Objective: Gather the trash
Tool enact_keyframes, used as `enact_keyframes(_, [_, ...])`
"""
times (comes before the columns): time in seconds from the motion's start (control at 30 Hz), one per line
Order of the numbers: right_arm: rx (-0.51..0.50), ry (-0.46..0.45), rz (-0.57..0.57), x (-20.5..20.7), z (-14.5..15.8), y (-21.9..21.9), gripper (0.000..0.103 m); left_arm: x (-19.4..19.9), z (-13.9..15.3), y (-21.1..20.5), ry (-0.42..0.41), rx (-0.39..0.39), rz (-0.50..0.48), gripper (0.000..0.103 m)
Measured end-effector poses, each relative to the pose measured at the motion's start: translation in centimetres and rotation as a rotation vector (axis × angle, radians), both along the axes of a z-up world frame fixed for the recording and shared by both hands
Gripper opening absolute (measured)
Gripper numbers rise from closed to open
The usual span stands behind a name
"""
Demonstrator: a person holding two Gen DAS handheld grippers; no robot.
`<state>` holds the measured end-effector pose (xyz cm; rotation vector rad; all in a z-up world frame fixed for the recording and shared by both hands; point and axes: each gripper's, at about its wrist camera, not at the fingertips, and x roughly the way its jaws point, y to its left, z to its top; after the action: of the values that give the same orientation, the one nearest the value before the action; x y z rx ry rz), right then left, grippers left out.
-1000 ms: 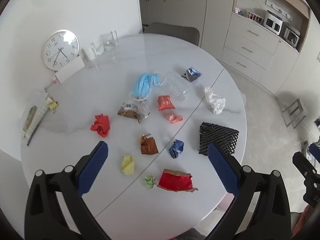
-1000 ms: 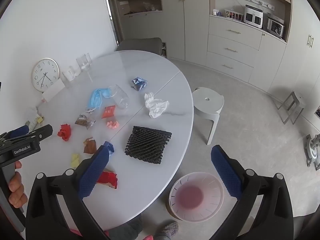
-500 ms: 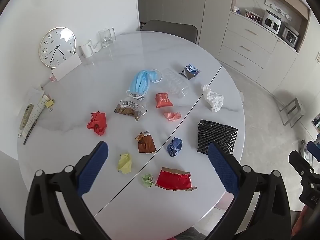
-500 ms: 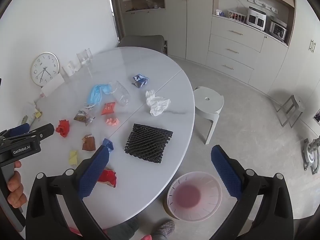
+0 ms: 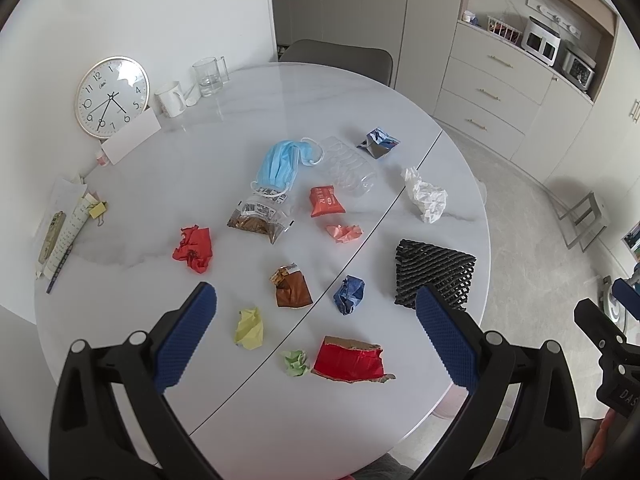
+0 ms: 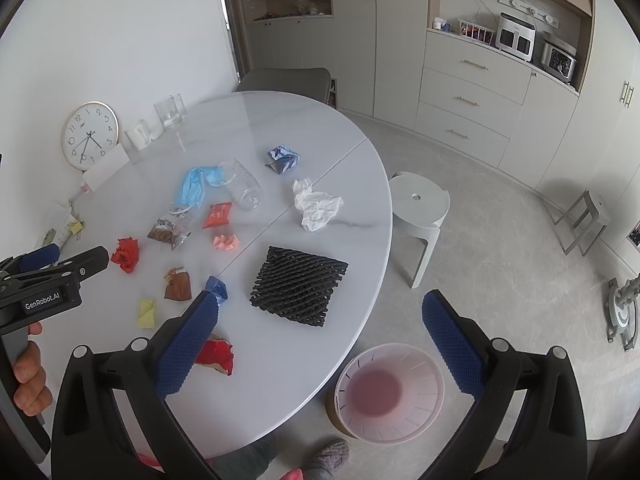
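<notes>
Round white marble table bears scattered trash: black foam net, blue mask, clock

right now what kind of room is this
Most likely a home dining area beside a kitchen: a round marble-look table, a built-in cabinet wall with drawers, and countertop ovens in the niche.

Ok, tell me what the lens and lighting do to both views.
Left wrist view: fisheye bows the table edge, dark corners, glare on the clock. Right wrist view: same bowing bends the cabinets; soft daylight, faint shadow under the stool.
</notes>
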<state>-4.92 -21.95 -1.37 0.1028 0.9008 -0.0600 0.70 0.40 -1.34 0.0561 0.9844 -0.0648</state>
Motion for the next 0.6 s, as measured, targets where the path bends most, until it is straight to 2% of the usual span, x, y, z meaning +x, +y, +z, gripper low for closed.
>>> enact_keyframes(0.6, [0.0,0.011,0.006,0.15,-0.38,0.26,0.101,0.06,0.11,0.0,0.003,0.006,-0.005,0.095])
